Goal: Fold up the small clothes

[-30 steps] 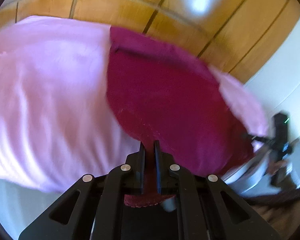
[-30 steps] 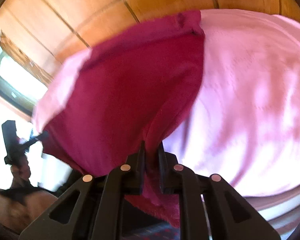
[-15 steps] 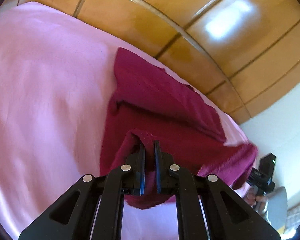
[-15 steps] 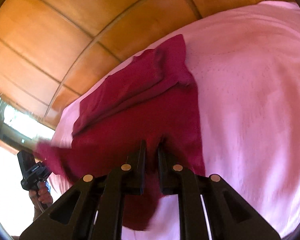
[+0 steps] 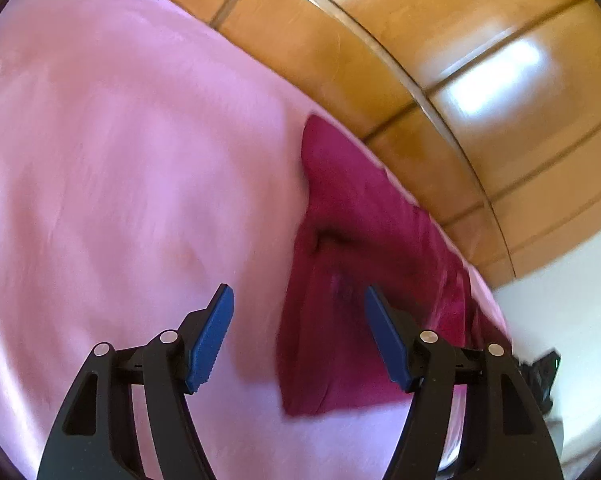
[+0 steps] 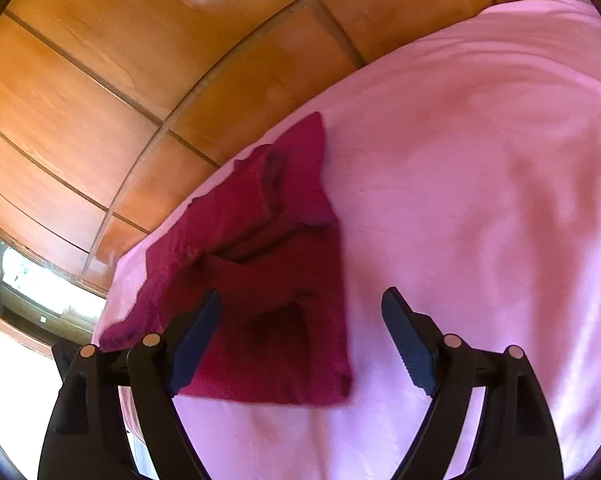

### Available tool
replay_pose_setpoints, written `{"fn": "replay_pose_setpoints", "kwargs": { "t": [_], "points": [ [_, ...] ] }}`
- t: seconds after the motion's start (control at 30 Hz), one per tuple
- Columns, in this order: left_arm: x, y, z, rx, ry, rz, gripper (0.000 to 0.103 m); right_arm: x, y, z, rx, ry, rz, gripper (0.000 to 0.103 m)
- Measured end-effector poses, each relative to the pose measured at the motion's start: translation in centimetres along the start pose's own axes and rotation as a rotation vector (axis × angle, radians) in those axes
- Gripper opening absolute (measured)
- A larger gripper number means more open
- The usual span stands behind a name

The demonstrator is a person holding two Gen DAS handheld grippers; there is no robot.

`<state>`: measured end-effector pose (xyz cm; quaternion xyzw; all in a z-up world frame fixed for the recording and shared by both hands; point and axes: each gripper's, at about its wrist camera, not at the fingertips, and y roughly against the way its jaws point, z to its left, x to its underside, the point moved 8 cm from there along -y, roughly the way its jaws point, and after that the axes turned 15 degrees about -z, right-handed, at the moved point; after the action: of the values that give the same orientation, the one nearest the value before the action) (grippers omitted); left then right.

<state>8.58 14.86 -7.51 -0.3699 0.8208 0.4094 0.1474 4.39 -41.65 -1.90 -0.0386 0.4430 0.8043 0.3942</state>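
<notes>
Maroon garment (image 5: 352, 280) folded on pink bedcover (image 5: 120, 160); left hand-held gripper (image 5: 296, 300), right hand-held gripper (image 6: 300, 304) just opened wide, above it, empty.

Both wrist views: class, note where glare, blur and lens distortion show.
Left wrist view: white glare on the wooden panels, the maroon garment smeared by blur. Right wrist view: fisheye bends the panel seams, the pink sheet looks soft, bright window at left.

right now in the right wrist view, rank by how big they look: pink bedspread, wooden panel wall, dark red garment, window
1. pink bedspread
2. wooden panel wall, which looks close to the bedspread in area
3. dark red garment
4. window, only a sliver at the left edge
</notes>
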Motion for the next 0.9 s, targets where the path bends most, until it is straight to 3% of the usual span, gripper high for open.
{"fn": "replay_pose_setpoints", "kwargs": {
  "t": [0.17, 0.33, 0.37, 0.4, 0.5, 0.6, 0.9],
  "points": [
    [4.1, 1.8, -0.1, 0.049, -0.066, 0.047, 0.066, 2.8, 1.1, -1.7, 0.038, 0.041, 0.052, 0.082],
    [5.0, 0.9, -1.9, 0.047, -0.133, 0.046, 0.066, 4.6, -0.3, -0.7, 0.048, 0.122, 0.056, 0.063],
    [5.1, 0.6, -2.2, 0.050, -0.140, 0.053, 0.063, 4.6, -0.5, -0.4, 0.048, 0.141, 0.046, 0.051],
    [5.2, 0.3, -2.6, 0.053, -0.152, 0.063, 0.047, 4.6, -0.9, 0.1, 0.043, 0.164, 0.040, 0.037],
    [5.3, -0.1, -2.8, 0.033, -0.180, 0.088, 0.026, 4.9, -1.7, 0.9, 0.063, 0.233, 0.052, 0.023],
    [5.3, 0.9, -3.2, 0.048, -0.189, 0.078, 0.020, 4.7, -0.8, 1.3, 0.049, 0.237, 0.049, 0.013],
    [6.0, 5.0, -4.1, 0.100, -0.173, 0.072, 0.017, 5.7, 4.1, 2.4, -0.010, 0.210, 0.059, 0.008]
  ]
}}
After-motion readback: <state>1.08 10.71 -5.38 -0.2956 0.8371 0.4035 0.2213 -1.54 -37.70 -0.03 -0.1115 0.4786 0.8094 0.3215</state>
